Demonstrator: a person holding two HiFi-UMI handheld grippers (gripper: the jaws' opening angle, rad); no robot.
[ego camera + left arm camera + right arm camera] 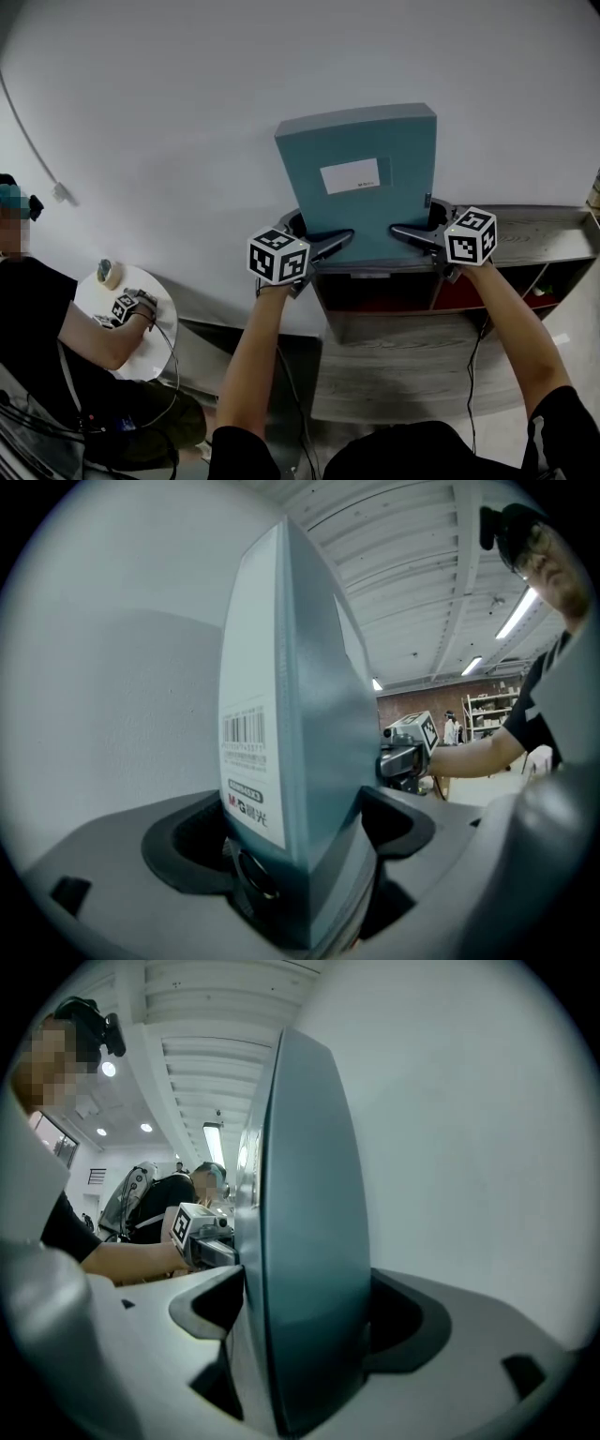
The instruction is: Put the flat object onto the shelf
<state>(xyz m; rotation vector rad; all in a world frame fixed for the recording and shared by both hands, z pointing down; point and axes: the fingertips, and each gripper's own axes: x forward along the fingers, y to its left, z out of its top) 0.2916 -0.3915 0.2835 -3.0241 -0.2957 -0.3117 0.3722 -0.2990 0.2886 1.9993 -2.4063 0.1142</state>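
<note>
A flat teal file box (361,187) with a white label stands upright on its narrow edge at the grey wooden top of the shelf (539,234), close to the white wall. My left gripper (323,246) is shut on its lower left edge and my right gripper (412,234) on its lower right edge. In the left gripper view the box (300,724) fills the gap between the jaws (291,846), with its barcode label facing the camera. The right gripper view shows the box's spine (309,1241) wedged between the jaws (300,1326). Whether the box's weight rests on the shelf I cannot tell.
The shelf has red-lined compartments (469,292) below its top board. A seated person (56,356) is at the left beside a small round white table (150,352) with a marker cube (127,306) on it. A thin cable (33,145) runs down the wall.
</note>
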